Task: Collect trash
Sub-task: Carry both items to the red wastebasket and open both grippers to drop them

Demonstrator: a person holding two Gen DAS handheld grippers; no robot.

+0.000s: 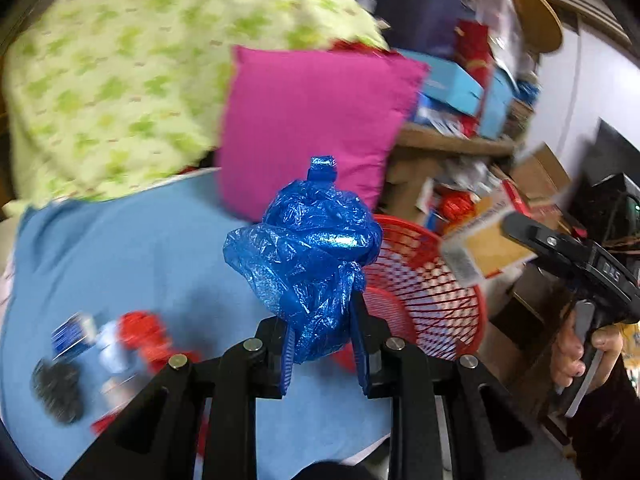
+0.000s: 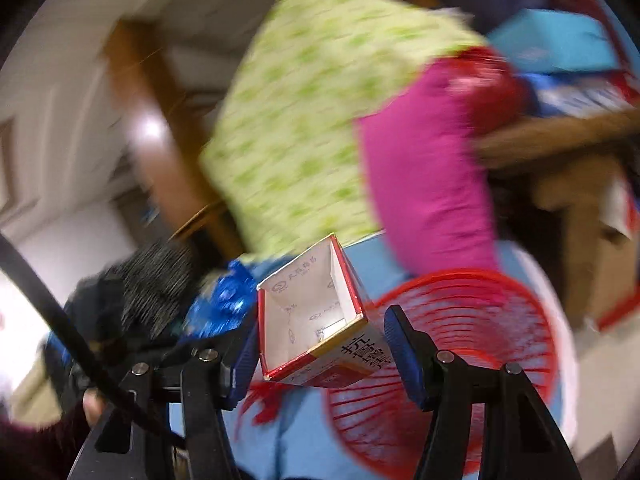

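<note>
Blue crinkled plastic bag (image 1: 304,256), wadded into a ball, sits pinched low between the left tongs (image 1: 324,356), which are shut narrow on it. It looks v. light, soft & crushable, a bit slick; the hold is on its lower bunched part, so most of the wad bulges above the pads, w/ a small twisted tab poking up at the far tip. No real long axis, though it runs roughly along the tongs' line, away from the camera

Right tongs (image 2: 320,348) hold a small cardboard box (image 2: 316,320) at about mid width, pads on its two side walls. Box seems empty, light, stiff enough but could dent if squeezed; open mouth faces up & away, long axis lying along the fingers. Printed side faces down-right

Both pieces hang in the air above the blue bed sheet (image 1: 132,252), near its right edge where the red mesh basket (image 1: 432,292) stands, apparently just off the bed. More scraps (image 1: 132,336) lie near the sheet's near-left corner, too blurred to name
</note>
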